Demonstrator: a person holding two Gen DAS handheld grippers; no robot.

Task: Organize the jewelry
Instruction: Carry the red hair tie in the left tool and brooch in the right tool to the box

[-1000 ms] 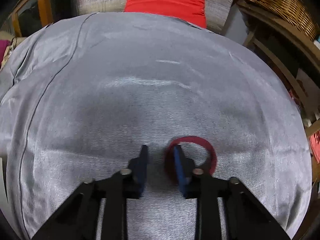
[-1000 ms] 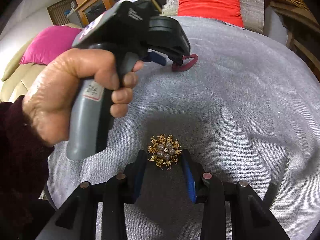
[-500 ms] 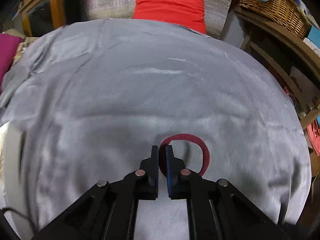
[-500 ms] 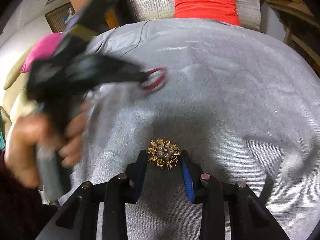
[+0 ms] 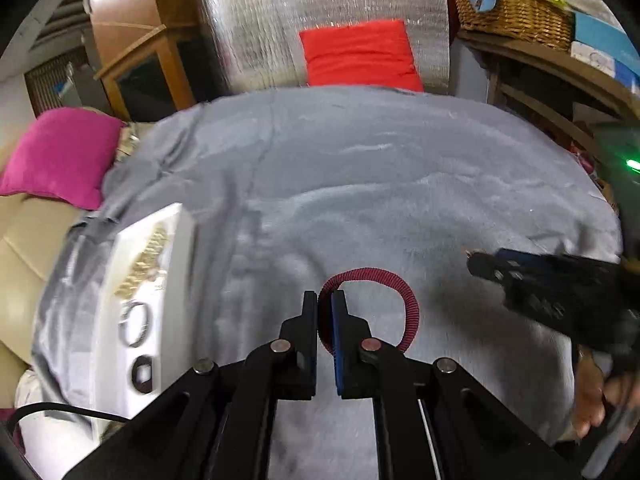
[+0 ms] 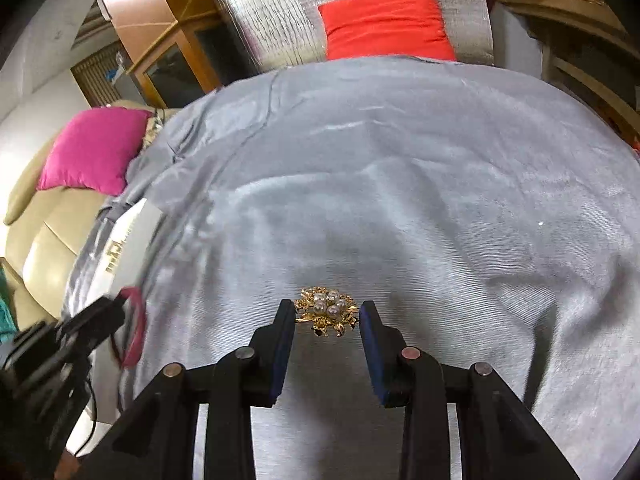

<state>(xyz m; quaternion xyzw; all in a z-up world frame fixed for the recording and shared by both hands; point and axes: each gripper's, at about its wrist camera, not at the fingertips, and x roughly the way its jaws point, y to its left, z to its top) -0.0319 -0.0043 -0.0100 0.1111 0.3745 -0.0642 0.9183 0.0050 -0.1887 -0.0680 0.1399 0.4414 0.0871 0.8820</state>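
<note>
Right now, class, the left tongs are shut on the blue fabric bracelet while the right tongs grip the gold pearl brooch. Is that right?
Not quite: the bracelet is red, not blue, as the left wrist view shows. The left tongs are shut on it, and the right tongs grip the gold pearl brooch.

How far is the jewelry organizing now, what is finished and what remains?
Done: a gold chain and rings already lie in the white tray. In hand: the left gripper grips the red bangle, and the right gripper grips the gold pearl brooch. Left: placing both in the tray.
</note>
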